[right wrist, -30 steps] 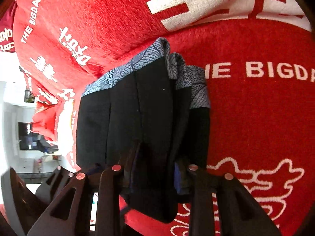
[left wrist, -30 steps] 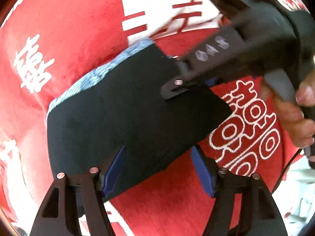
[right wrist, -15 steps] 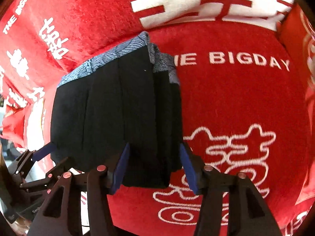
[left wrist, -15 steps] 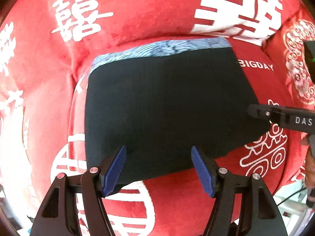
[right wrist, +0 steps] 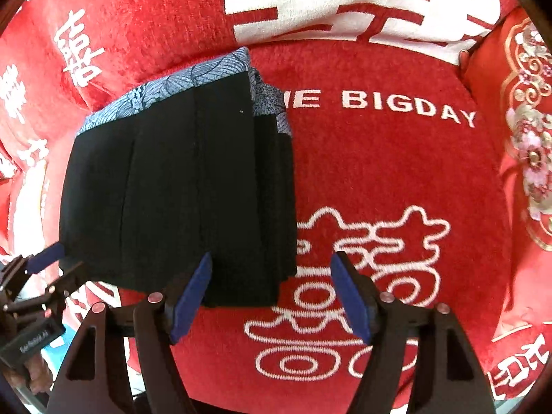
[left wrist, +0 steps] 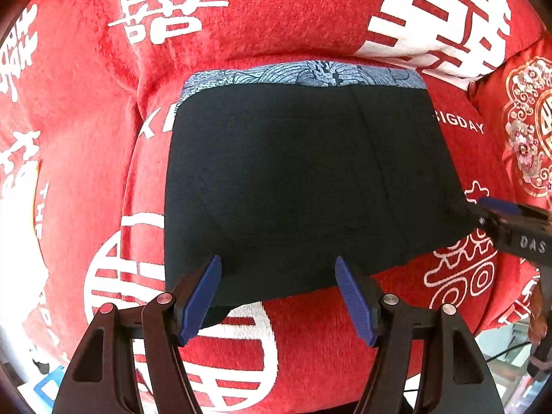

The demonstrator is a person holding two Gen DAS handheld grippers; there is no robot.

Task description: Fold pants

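The black pants [left wrist: 303, 186] lie folded into a flat block on a red cover [left wrist: 276, 17] w/ white letters. Their blue-gray patterned band [left wrist: 303, 74] is at the far edge. From the right wrist view the pants [right wrist: 179, 186] show stacked layers along their right side, and the band [right wrist: 179, 84] runs up at a slant.

The left gripper [left wrist: 277, 296] is wide open, nothing between its blue pads [left wrist: 200, 300]. It sits at the near edge of the pants, w/ the left pad over the black cloth; can't tell if it touches.

The right gripper [right wrist: 269, 293] is also spread open and holds nothing. Its left pad [right wrist: 188, 296] is at the near right corner of the pants, the other pad is over the red cover [right wrist: 379, 172].

A red cushion [left wrist: 528, 131] w/ gold flowers sits at the far right, apart from the pants.
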